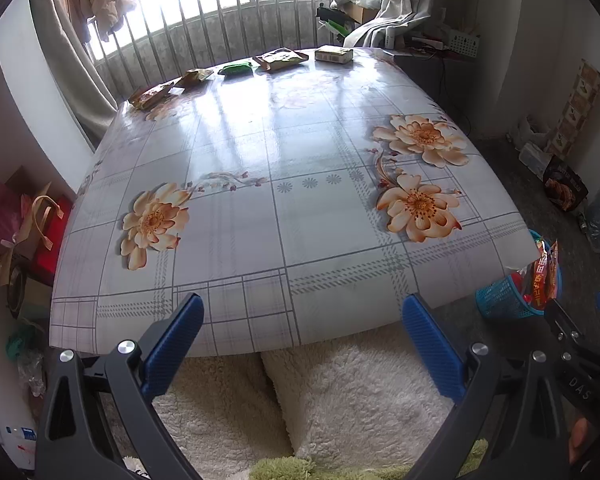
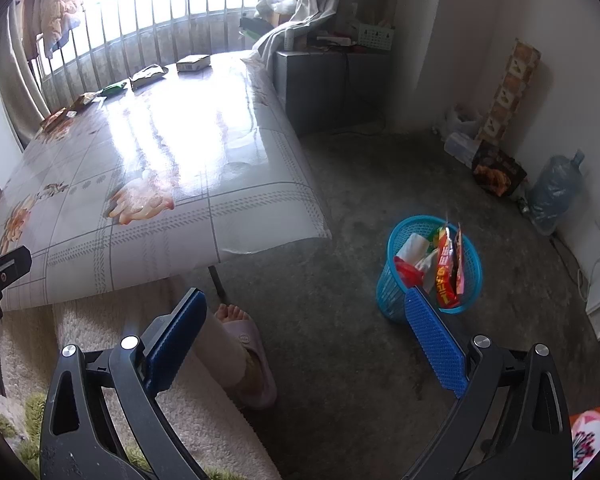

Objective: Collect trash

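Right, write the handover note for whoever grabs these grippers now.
Left gripper: open, empty, held over the near table edge.
Right gripper: open, empty, over the floor beside the blue basket.
Done: the basket on the floor off the table's right corner already holds a red snack wrapper and some white trash.
Left: five items in a row along the table's far edge: two brown packets, a green packet, a tan packet and a small box. Take them to the basket.
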